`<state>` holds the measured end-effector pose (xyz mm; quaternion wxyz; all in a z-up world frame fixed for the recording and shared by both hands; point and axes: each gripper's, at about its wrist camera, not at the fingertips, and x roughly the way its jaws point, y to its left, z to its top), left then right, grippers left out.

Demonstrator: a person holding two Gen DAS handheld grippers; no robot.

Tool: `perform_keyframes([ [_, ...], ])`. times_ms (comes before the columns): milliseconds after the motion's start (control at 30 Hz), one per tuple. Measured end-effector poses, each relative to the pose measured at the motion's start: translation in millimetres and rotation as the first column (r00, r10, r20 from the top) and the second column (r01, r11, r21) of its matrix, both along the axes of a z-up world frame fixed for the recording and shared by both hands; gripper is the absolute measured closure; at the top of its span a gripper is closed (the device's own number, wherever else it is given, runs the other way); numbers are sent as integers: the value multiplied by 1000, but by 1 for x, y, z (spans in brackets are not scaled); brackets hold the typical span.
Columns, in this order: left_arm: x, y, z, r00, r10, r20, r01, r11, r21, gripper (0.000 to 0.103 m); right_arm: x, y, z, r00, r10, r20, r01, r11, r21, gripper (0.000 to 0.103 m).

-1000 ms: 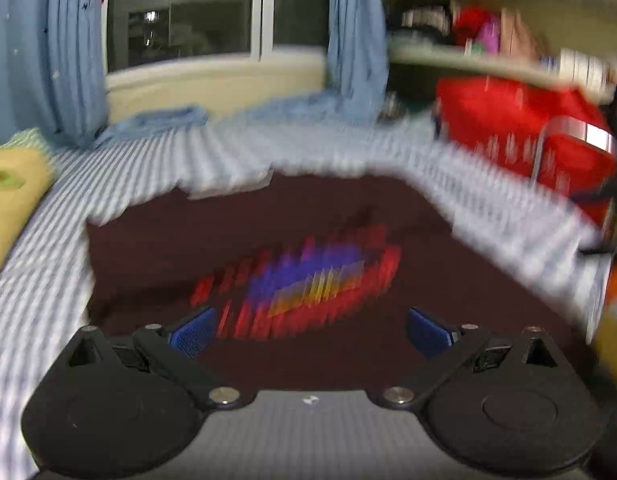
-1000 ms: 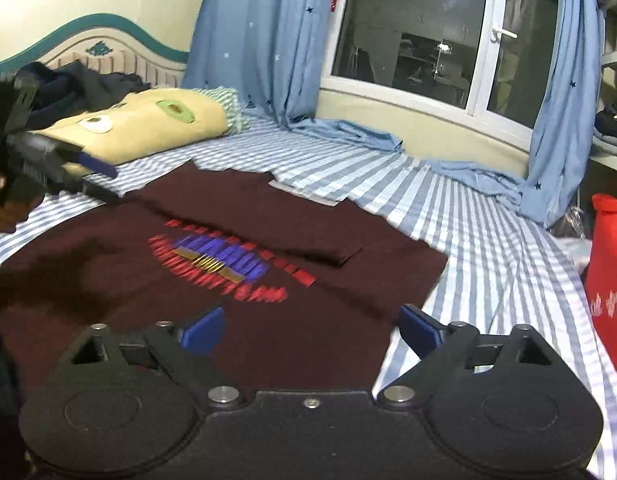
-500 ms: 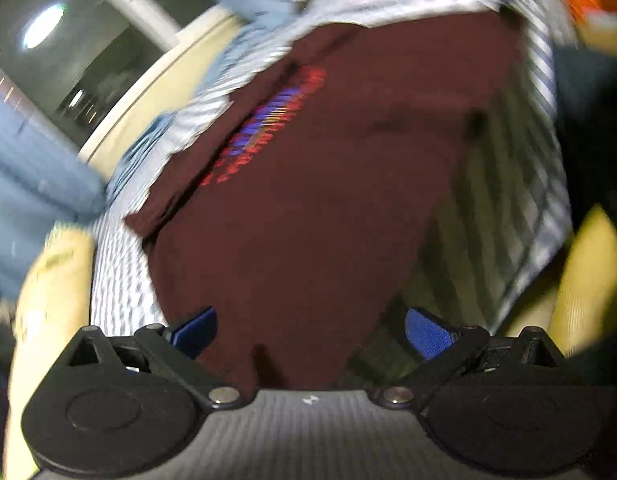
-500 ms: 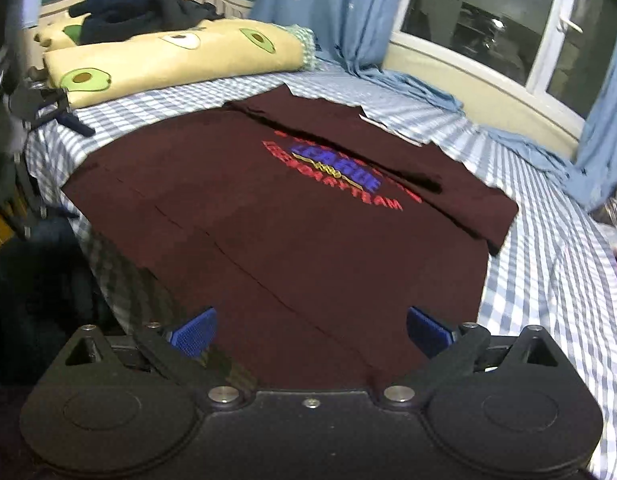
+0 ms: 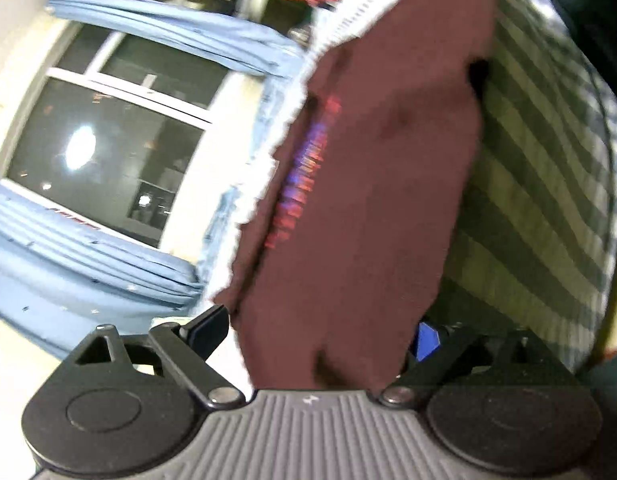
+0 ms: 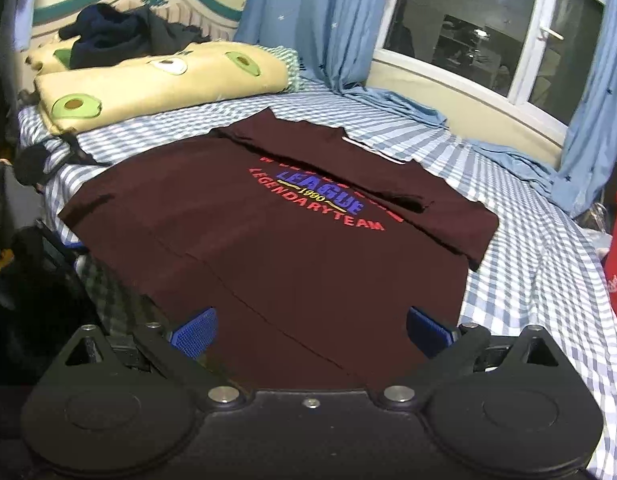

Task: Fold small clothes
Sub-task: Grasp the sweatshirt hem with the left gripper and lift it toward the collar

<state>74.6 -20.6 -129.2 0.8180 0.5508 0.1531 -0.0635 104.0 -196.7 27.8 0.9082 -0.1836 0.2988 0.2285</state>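
Note:
A dark maroon T-shirt (image 6: pixel 292 248) with a red and blue printed logo lies flat on the striped bed, both sleeves folded in over the chest. My right gripper (image 6: pixel 310 330) is open at the shirt's hem near the bed's front edge, the hem lying between its blue pads. My left gripper (image 5: pixel 320 332) is open and rolled sideways; the shirt (image 5: pixel 368 200) fills the gap between its fingers at the hem's corner. The left view is blurred, so contact is unclear.
Yellow avocado-print pillows (image 6: pixel 156 84) with dark clothes (image 6: pixel 124 36) on top lie at the headboard. Blue curtains (image 6: pixel 328 20) and a window stand behind the bed. A red bag (image 6: pixel 616 264) sits at the right. The blue-striped sheet (image 6: pixel 528 264) extends right of the shirt.
My left gripper has dropped to the shirt's hem corner and rolled sideways. My right gripper has pulled back and lowered to the hem at the bed's front edge.

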Motion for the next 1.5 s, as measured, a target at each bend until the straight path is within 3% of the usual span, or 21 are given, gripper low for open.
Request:
perform_keyframes([
  [33,-1,1,6,1000,-5,14,5,1000,-17,12,0,-3,0,1000,-9,-4,9,1000,11,2],
  [67,-1,2,11,1000,-19,7,19,999,-30,27,1,-4,-1,1000,-15,-9,16,1000,20,2],
  [100,-1,1,14,999,-35,-18,34,999,-38,58,2,-6,-3,1000,-23,-15,23,999,29,2],
  [167,1,-3,15,996,-49,-74,46,998,-41,92,6,-7,-7,999,-28,-36,30,999,42,2],
  [267,4,-4,22,994,-71,-86,69,997,-28,94,6,-4,-8,1000,-11,-29,11,1000,24,2],
  [500,44,4,99,997,-55,-53,39,963,-266,96,-7,0,-7,998,40,47,-37,998,-56,2],
  [567,58,4,114,998,-53,-32,41,954,-297,96,-8,2,-12,997,47,63,-41,995,-96,13],
  [733,82,3,135,999,-51,6,50,933,-356,96,-8,18,-35,990,96,108,-66,966,-250,18],
  [800,85,4,138,999,-48,5,47,929,-366,96,-3,19,-47,990,90,110,-54,953,-299,26],
  [833,85,5,137,999,-46,6,45,928,-369,96,0,18,-53,991,77,107,-40,947,-319,38],
  [867,84,6,138,999,-44,3,42,925,-376,96,4,17,-57,993,65,102,-27,942,-335,56],
  [900,84,8,138,999,-46,-11,38,917,-397,96,7,16,-61,995,47,92,-12,936,-353,65],
  [967,88,12,138,998,-48,-33,30,906,-423,97,14,9,-66,997,10,83,21,929,-370,98],
  [1067,86,17,134,999,-33,-32,16,908,-419,97,25,-1,-59,997,-43,58,58,955,-292,100],
  [1267,106,38,153,999,24,-23,-32,864,-502,98,62,-11,-5,992,-113,51,119,986,-119,100],
  [1367,137,49,169,999,52,7,-40,839,-543,98,109,-16,31,993,-111,42,113,992,-62,100],
  [1500,203,66,194,997,78,29,-46,808,-587,98,186,-10,69,995,-73,65,79,993,-91,100],
])
